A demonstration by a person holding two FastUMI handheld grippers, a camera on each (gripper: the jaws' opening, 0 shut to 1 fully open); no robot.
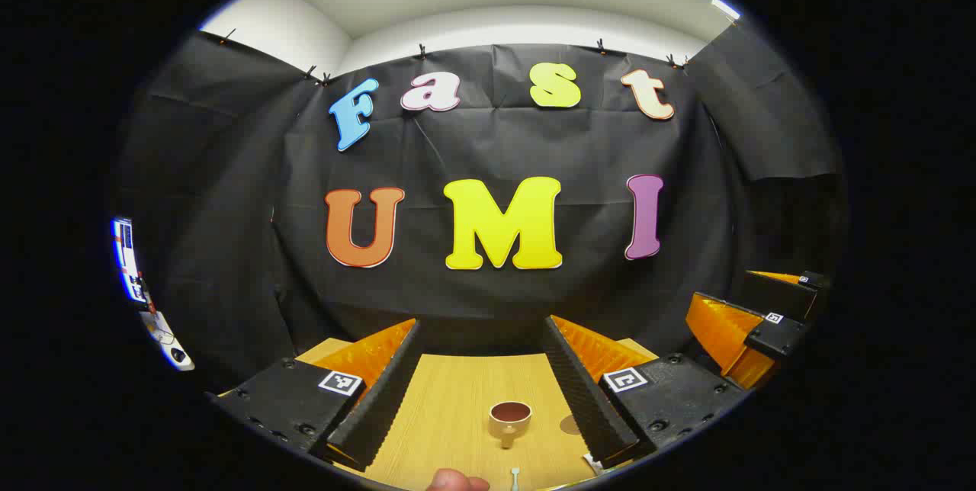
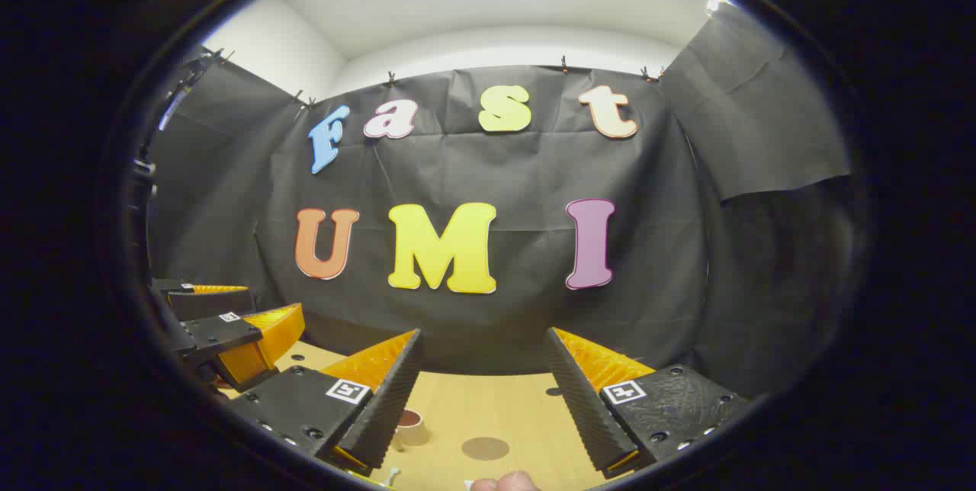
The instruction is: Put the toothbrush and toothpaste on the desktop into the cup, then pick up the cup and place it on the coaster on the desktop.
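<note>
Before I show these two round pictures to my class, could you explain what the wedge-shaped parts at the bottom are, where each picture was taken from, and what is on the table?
These are two hand-held grippers, each carrying its own wide-angle camera. In the left gripper view, the left gripper shows its two ridged fingers spread apart, holding nothing; the right gripper shows farther off at the right edge. In the right gripper view, the right gripper's own fingers are likewise spread and empty.

Below lies a wooden desktop. On it stands a cup with a dark inside, upright and empty as far as I can see. Beside it lies a flat round coaster. A pale tip at the bottom edge may be the toothbrush; I cannot tell for certain. A fingertip peeks in at the bottom.
</note>
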